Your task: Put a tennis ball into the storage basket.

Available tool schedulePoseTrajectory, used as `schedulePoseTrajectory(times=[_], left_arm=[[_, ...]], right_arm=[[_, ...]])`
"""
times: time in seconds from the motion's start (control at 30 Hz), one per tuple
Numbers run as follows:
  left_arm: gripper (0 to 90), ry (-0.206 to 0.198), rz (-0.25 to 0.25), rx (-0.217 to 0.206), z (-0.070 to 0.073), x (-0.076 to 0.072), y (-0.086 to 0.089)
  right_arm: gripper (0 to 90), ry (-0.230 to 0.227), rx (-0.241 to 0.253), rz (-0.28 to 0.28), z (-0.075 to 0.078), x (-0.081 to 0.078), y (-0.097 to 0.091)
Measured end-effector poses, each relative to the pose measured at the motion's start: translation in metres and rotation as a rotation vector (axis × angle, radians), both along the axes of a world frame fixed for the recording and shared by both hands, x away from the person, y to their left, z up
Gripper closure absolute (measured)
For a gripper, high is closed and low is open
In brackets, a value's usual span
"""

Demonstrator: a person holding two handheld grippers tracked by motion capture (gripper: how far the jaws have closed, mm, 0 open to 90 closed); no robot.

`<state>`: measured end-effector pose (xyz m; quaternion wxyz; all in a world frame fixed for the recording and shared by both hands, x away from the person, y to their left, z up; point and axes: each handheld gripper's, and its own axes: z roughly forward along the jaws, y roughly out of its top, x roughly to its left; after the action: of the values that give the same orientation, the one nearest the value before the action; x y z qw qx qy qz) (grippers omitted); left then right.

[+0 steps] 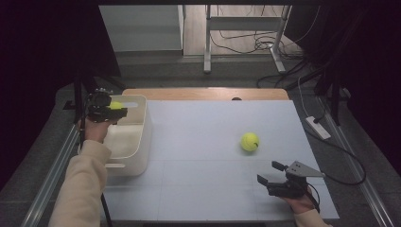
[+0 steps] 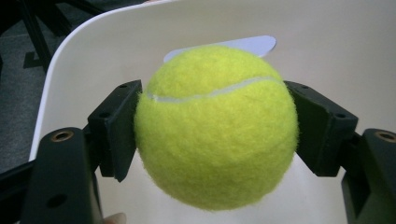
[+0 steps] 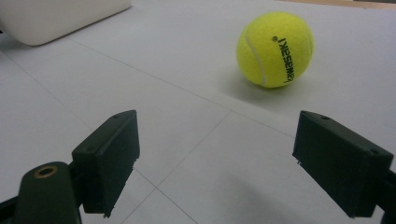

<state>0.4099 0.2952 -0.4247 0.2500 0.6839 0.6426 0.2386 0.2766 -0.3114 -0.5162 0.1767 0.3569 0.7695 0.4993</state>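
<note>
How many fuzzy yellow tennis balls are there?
2. One fuzzy yellow tennis ball is clamped in the left gripper above the white plastic bin; the other ball lies on the white table. More could hide inside the bin.

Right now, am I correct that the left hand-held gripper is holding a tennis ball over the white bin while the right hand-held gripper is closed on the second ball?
Not quite. The right hand-held gripper is open and holds nothing; the second ball lies on the table ahead of it, as the right gripper view shows. The rest is right: the left hand-held gripper holds a tennis ball over the white bin.
</note>
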Motion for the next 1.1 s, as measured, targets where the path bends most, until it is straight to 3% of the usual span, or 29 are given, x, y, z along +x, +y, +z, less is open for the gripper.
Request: schedulePoseTrajectory(times=[0.13,0.3,0.4,0.93,1.1], left_arm=[[23.7,-0.009,0.001,-0.011,0.0,-0.001,0.0],[13.9,-0.075,0.004,-0.039,0.008,-0.006,-0.001],[12.5,-0.09,-0.008,-0.06,0.01,-0.008,-0.002],[12.2,-0.163,-0.18,-0.2,0.025,-0.034,-0.016],[11.9,-0.18,-0.235,-0.221,0.029,-0.04,-0.025]], right_arm=[[14.5,-0.001,0.001,-0.001,0.0,0.0,0.0],[14.5,-0.003,0.0,-0.002,0.0,-0.001,0.0],[14.5,-0.004,0.001,-0.005,0.0,-0.001,-0.001],[14.6,-0.003,0.008,-0.005,0.001,-0.001,-0.002],[14.6,-0.001,0.017,-0.013,0.001,-0.004,-0.004]])
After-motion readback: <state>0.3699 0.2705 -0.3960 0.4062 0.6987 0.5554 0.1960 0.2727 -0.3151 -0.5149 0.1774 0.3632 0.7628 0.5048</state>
